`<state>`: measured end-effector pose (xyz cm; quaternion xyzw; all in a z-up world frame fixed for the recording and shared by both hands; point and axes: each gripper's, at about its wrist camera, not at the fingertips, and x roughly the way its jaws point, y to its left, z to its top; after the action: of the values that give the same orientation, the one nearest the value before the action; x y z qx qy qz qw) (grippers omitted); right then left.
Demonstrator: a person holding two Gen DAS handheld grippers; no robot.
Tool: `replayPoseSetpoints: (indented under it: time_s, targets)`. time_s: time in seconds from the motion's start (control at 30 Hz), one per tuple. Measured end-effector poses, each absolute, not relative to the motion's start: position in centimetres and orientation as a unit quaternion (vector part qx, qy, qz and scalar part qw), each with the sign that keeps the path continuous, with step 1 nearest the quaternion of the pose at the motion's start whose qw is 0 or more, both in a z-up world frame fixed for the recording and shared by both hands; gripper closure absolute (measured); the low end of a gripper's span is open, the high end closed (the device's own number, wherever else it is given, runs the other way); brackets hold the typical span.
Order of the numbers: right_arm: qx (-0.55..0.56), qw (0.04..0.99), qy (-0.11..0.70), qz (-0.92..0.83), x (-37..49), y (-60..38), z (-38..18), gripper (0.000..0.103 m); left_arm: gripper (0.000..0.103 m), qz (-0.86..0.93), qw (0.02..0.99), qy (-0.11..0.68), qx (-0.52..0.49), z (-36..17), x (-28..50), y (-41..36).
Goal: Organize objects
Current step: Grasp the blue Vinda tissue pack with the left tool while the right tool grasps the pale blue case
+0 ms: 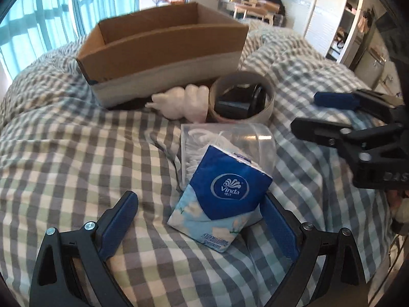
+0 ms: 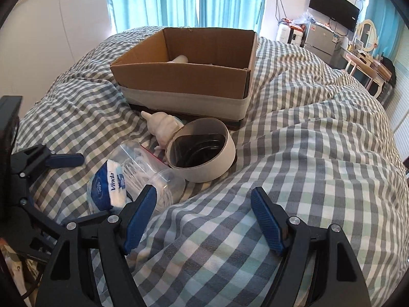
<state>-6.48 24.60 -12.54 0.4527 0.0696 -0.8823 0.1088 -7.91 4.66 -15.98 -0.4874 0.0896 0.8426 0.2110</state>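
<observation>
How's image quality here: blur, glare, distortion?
Left wrist: cardboard box motion-smeared, tissue pack sharp, glare on clear container. Right wrist: sharper, bright backlit curtains, bedspread bowed by fisheye.

Soft window daylight, fisheye-warped edges

Open quilt [image 2: 306, 153] right; clear tub [image 1: 230, 138] crowds tissue pack [image 1: 225, 194].

A bed [image 2: 319, 133] under a grey-and-white checked cover fills the room's middle. Behind the bed, daylight comes through teal curtains [image 2: 158, 0]; right of them a dark wall screen [image 2: 332, 6] hangs above what seems a small fridge [image 2: 320, 39], with a round mirror [image 2: 366, 37] and pale dressing table [image 2: 363, 65] beside it.
</observation>
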Motion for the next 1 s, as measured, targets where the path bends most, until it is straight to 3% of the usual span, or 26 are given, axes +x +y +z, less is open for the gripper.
replayPoseSetpoints:
  time_s: [0.03, 0.13, 0.53, 0.7, 0.83, 0.9, 1.0]
  targets:
    - [0.452, 0.106, 0.067, -0.883, -6.4, 24.6, -12.5, 0.027, 0.006, 0.842, 0.211, 0.093, -0.488, -16.0, -7.9, 4.8]
    - [0.450, 0.098, 0.061, -0.885, -6.1, 24.7, -12.4, 0.027, 0.039, 0.833, 0.236, 0.084, -0.493, -16.1, -7.5, 4.9]
    - [0.463, 0.095, 0.054, -0.880, -5.1, 22.6, -12.7, 0.027, 0.041, 0.859, 0.169, 0.029, -0.482, -12.9, -6.9, 1.1]
    - [0.481, 0.107, 0.094, -0.865, -4.7, 19.6, -14.3, 0.025, 0.041, 0.874, 0.141, 0.018, -0.465, -11.9, -7.2, -0.5]
    - [0.487, 0.128, 0.105, -0.858, -4.6, 18.2, -15.1, 0.028, 0.041, 0.878, 0.133, 0.015, -0.460, -11.9, -7.3, -1.3]
    - [0.496, 0.143, 0.102, -0.850, -4.7, 17.7, -15.4, 0.038, 0.041, 0.879, 0.132, 0.011, -0.457, -11.9, -7.3, -1.5]
    - [0.508, 0.154, 0.111, -0.840, -4.7, 16.7, -16.3, 0.039, 0.041, 0.882, 0.132, 0.006, -0.452, -11.7, -7.2, -1.8]
